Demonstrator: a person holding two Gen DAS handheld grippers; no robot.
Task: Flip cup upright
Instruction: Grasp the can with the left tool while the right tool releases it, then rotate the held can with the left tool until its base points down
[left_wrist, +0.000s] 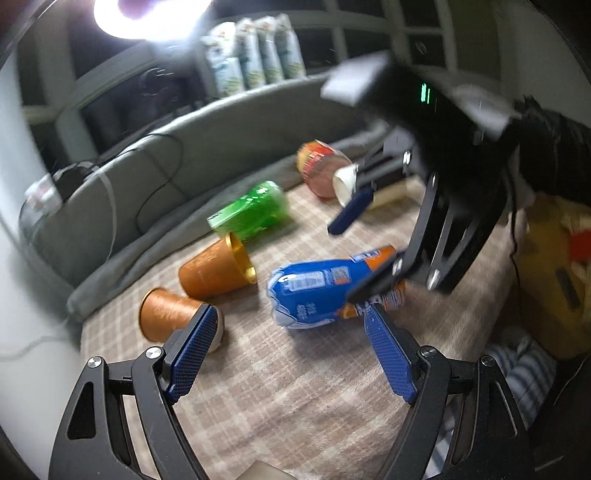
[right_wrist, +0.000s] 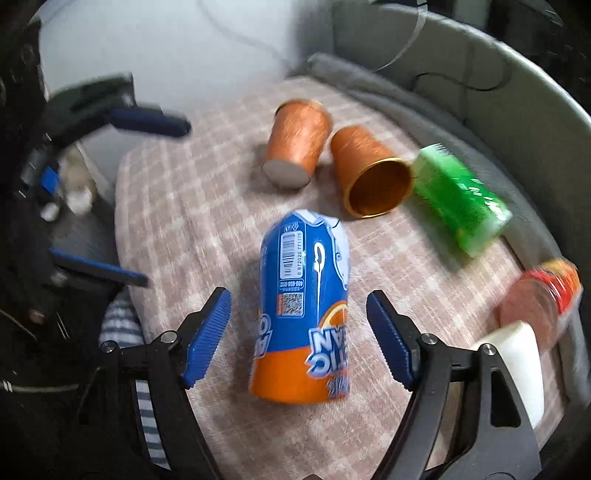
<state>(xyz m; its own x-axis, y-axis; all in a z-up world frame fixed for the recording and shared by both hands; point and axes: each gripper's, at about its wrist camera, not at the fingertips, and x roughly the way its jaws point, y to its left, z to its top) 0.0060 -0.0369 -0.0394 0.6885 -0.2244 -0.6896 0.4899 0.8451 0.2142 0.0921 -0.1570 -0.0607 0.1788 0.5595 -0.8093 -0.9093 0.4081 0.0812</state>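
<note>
2 orange cups lie on their sides on the checked surface (right_wrist: 192, 192): from my right wrist view, one (right_wrist: 300, 142) at 12 o'clock shows its flat base, and the other (right_wrist: 371, 173), at 1 o'clock and just beside it, shows its gold-rimmed mouth. A blue-and-orange cup (right_wrist: 303, 306) lies on its side dead centre between the fingers (right_wrist: 208, 334) of my right gripper (right_wrist: 299, 306); they are spread wide and clear of it. A green cup (right_wrist: 461, 199) lies at 2 o'clock and a red cup (right_wrist: 541, 299) at 3 o'clock, next to a white cup (right_wrist: 517, 365). My left gripper (left_wrist: 288, 314) is also spread wide and holds nothing. In its view the blue-and-orange cup (left_wrist: 317, 291) lies just ahead at 12 o'clock.
</note>
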